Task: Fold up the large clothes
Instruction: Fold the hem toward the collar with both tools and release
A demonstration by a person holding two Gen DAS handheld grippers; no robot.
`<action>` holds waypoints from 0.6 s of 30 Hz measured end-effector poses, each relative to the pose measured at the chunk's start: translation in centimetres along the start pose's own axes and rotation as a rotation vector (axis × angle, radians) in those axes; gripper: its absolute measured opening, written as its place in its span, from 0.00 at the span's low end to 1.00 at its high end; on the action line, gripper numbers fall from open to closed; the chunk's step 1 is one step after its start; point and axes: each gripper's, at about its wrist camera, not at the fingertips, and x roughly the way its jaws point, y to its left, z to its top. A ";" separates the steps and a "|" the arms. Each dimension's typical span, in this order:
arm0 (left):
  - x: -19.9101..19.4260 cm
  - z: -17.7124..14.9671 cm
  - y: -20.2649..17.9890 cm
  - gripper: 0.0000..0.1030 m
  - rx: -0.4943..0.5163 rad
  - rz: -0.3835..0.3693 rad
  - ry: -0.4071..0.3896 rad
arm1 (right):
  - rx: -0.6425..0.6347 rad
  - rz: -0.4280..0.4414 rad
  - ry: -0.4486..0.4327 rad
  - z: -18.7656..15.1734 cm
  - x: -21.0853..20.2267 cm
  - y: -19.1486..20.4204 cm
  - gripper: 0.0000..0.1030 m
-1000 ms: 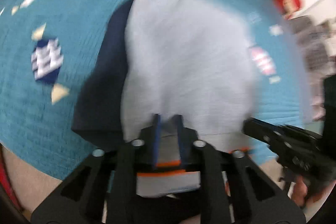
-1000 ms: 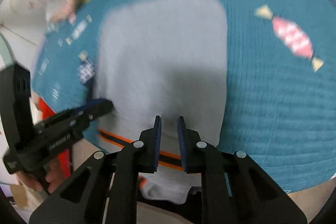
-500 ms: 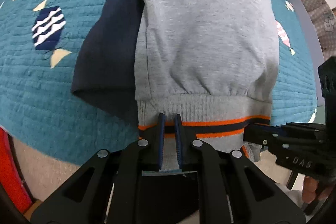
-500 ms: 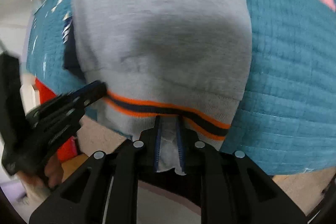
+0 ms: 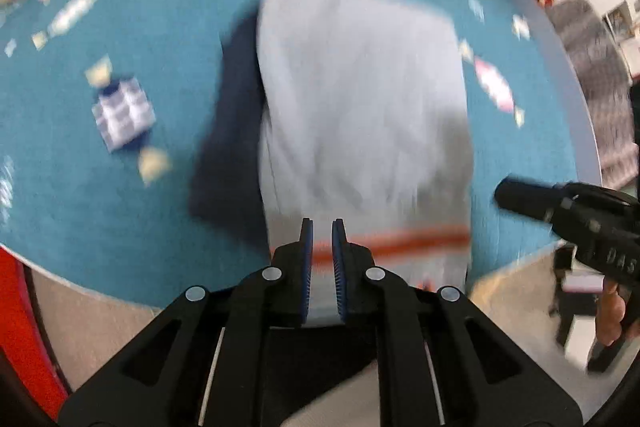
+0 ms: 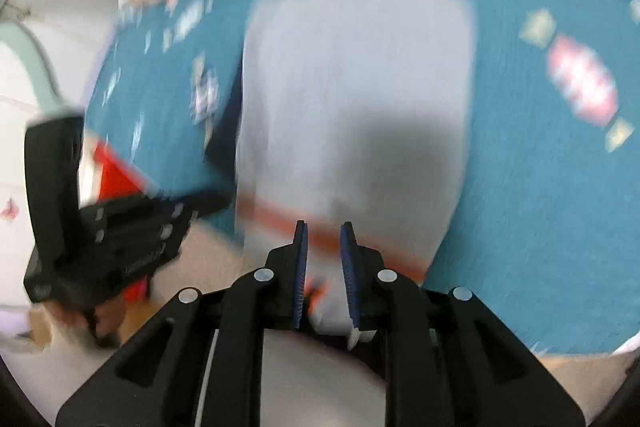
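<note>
- Centre of both views: grey sweatshirt (image 5: 360,115) lay folded on teal quilt (image 5: 120,187), orange-striped hem (image 5: 400,241) nearest the cams, at the quilt's edge.
- Left gripper (image 5: 322,247) sat over the hem w/ jaws nearly closed; blur, couldn't tell if cloth was pinched.
- Right gripper (image 6: 324,259) was opening, hem cloth between its jaws, prob. letting go since the fold was down.
- Dark blue sleeve (image 5: 228,147) stuck out left of the grey, likely needs tucking.
</note>
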 end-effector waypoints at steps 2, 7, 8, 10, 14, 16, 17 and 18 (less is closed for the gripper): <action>0.9 2.2 0.4 0.11 -0.020 0.025 -0.034 | 0.037 -0.055 -0.002 2.2 1.1 -0.5 0.17; 9.6 6.4 3.9 0.10 -0.192 0.106 0.071 | 0.135 -0.080 0.152 5.1 11.3 -3.1 0.09; 10.4 6.5 4.4 0.10 -0.197 0.099 0.063 | 0.135 -0.087 0.148 5.2 11.3 -3.4 0.08; 9.1 6.8 4.0 0.10 -0.177 0.109 0.054 | 0.084 -0.113 0.159 5.8 9.8 -2.0 0.11; 5.1 8.9 2.7 0.10 -0.143 0.055 -0.037 | 0.088 0.015 0.071 7.5 5.7 -1.3 0.12; 4.1 10.6 1.8 0.10 -0.117 -0.014 -0.083 | 0.099 0.027 0.052 9.1 6.1 -1.7 0.14; 4.5 11.2 1.3 0.10 -0.107 -0.036 -0.085 | 0.113 0.001 0.071 9.5 8.0 -2.0 0.14; 6.2 12.2 0.8 0.10 -0.087 -0.026 -0.067 | 0.127 -0.029 0.097 9.4 9.7 -3.1 0.11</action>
